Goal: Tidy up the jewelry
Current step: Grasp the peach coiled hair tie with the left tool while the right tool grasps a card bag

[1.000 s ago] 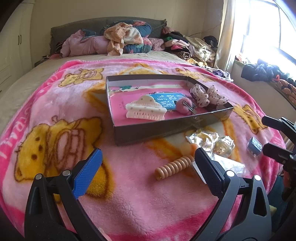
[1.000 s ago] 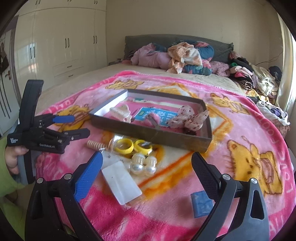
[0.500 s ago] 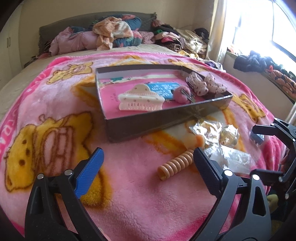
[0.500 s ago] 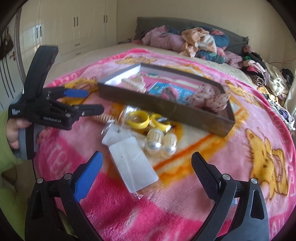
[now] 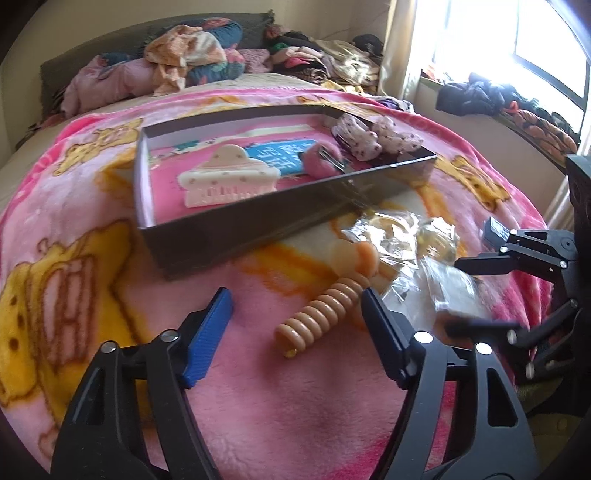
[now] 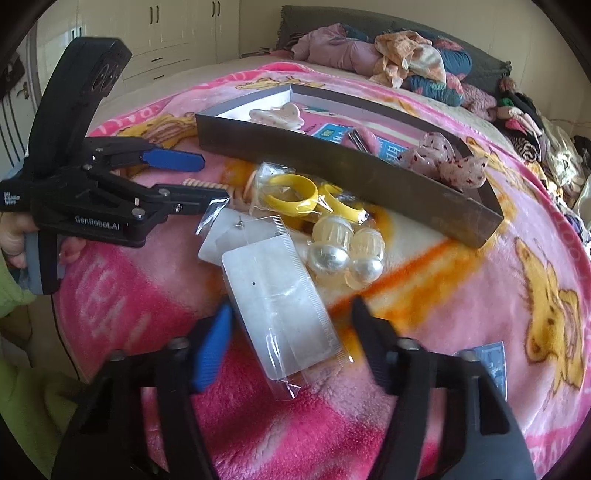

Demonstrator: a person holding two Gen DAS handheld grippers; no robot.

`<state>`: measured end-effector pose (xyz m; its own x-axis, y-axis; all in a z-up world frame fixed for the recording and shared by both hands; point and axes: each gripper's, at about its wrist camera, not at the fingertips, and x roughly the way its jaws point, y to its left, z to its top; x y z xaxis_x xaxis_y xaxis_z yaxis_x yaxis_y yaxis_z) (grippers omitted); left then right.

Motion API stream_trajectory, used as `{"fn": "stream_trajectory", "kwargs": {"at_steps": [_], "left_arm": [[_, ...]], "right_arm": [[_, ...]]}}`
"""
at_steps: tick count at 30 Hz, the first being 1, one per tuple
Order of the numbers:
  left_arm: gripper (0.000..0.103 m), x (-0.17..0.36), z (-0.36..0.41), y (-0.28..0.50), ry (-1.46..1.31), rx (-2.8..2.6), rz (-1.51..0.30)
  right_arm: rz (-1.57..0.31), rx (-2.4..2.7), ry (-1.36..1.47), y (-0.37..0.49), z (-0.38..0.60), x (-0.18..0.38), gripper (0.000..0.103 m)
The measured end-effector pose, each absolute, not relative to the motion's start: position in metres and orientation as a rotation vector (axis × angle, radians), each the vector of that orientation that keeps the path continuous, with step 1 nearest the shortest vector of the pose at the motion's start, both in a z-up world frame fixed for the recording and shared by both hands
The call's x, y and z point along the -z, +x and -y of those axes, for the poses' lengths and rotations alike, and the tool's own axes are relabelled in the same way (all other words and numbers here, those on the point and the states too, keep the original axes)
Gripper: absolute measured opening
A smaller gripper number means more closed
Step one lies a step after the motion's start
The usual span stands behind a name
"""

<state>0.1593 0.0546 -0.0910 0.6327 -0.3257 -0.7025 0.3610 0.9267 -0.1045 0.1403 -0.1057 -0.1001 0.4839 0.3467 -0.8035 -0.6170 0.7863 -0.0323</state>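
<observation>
A dark shallow box (image 5: 236,229) (image 6: 332,162) lies on the pink blanket and holds a cream claw clip (image 5: 225,177), a pink pom clip (image 5: 321,157) and a dotted bow (image 5: 373,138). My left gripper (image 5: 295,295) is open, its jaws on either side of an orange spiral hair tie (image 5: 325,310) on the blanket. My right gripper (image 6: 291,314) is open, its jaws on either side of a white card in a clear bag (image 6: 277,306). Yellow rings (image 6: 295,190) and pearl earrings (image 6: 347,258) in clear bags lie in front of the box.
A small blue packet (image 6: 487,358) lies on the blanket at the right. Piled clothes (image 5: 192,62) lie along the headboard. White wardrobes (image 6: 166,33) stand at the far left. A window sill with clothes (image 5: 498,99) is at the right.
Both grippers have moved forward and down. The left one has closed in around the spiral hair tie, the right one around the bagged white card. Both stay open.
</observation>
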Motion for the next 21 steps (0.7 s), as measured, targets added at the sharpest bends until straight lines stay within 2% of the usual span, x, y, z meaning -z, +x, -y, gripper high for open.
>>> {"fn": "stream_trajectory", "kwargs": {"at_steps": [5,9,21], "left_arm": [[0.053,0.093,-0.049,0.160,0.060,0.432,-0.803],[0.037,0.093,-0.043,0.158,0.089,0.451,-0.806],[0.031,0.092,-0.027,0.145,0.208,0.428,-0.823]], "right_arm": [[-0.884,-0.607,-0.325,0.141,0.110,0.092,0.043],[-0.866,-0.606,-0.303,0.141,0.115,0.081,0.042],[-0.836,-0.577,-0.238,0.149,0.130,0.066,0.042]]}}
